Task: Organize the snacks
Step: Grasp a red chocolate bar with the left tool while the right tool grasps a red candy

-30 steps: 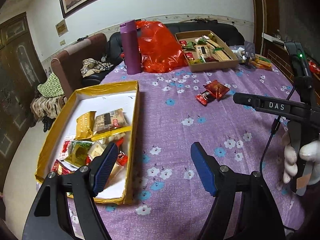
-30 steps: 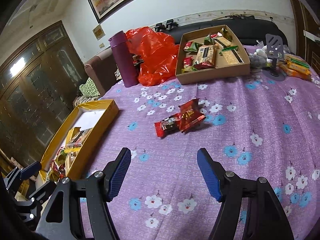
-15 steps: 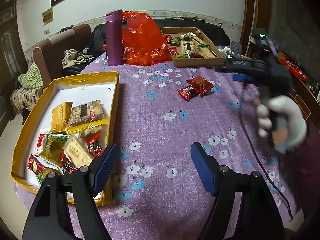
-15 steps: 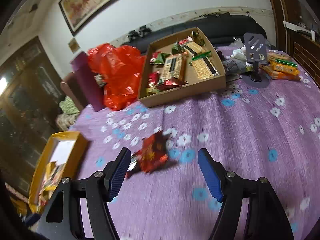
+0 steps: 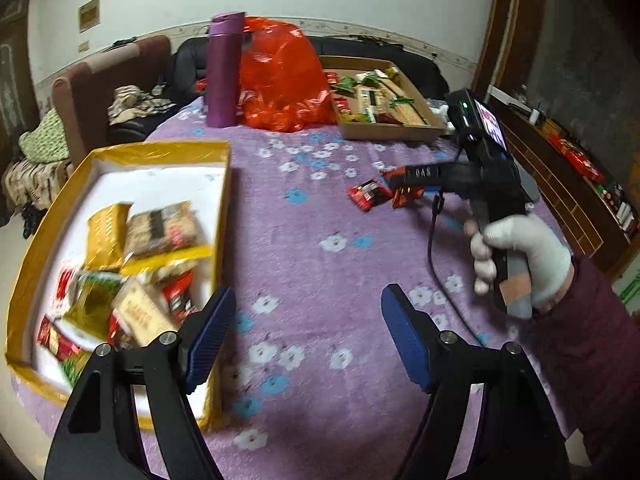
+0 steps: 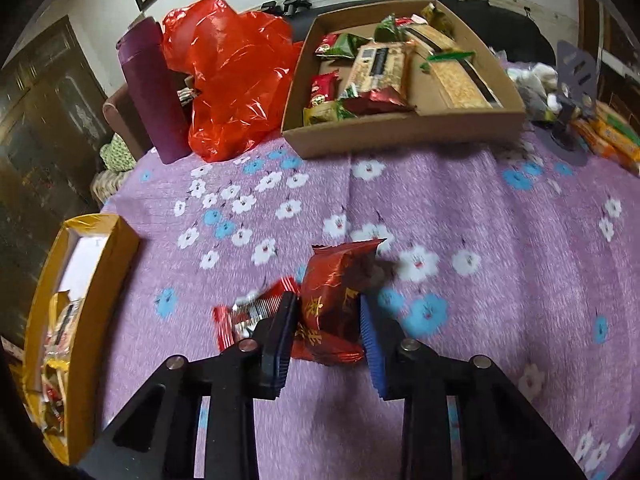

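Note:
My right gripper [image 6: 328,332] is shut on a dark red foil snack packet [image 6: 336,300] lying on the purple flowered tablecloth. A smaller red wrapped snack [image 6: 250,312] lies just left of it. In the left wrist view the right gripper [image 5: 404,178] reaches over both red snacks [image 5: 368,194]. My left gripper [image 5: 304,332] is open and empty above the cloth, beside the yellow box [image 5: 222,200] that holds several snack packets. The yellow box also shows in the right wrist view [image 6: 108,264].
A cardboard tray [image 6: 400,132] of snacks stands at the back, with a red plastic bag [image 6: 232,76] and a purple flask [image 6: 154,92] to its left. A phone stand [image 6: 576,80] and orange packets [image 6: 612,136] sit at the back right. Sofas lie beyond the table.
My right gripper has moved forward and down to the red snacks and closed on the dark red packet. My left gripper has stayed open near the yellow box.

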Action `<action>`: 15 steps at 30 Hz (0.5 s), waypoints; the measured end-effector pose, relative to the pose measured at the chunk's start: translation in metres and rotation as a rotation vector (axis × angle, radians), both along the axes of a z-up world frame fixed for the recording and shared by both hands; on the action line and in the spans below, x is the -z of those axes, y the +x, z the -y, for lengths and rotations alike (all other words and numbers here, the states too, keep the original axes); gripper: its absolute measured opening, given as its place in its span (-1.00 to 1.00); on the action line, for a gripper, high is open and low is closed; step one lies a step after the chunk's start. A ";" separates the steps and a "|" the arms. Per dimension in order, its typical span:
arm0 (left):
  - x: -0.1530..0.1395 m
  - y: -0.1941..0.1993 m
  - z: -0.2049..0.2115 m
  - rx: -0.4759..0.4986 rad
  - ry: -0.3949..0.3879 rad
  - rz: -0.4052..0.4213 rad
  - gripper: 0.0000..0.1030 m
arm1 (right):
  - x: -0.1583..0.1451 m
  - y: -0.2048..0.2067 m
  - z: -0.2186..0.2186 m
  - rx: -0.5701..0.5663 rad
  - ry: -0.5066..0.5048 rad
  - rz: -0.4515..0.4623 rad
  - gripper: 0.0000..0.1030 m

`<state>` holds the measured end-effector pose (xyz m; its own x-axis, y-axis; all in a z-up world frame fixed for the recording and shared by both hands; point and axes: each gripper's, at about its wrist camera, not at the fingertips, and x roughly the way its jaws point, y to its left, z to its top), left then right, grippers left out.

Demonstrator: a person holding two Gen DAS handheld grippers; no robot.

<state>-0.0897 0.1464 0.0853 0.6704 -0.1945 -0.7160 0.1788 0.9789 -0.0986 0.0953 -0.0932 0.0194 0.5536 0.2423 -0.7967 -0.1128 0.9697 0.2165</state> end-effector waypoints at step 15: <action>0.040 0.141 0.112 0.203 0.276 -0.002 0.46 | 0.004 -0.070 0.072 0.004 0.146 0.007 -0.39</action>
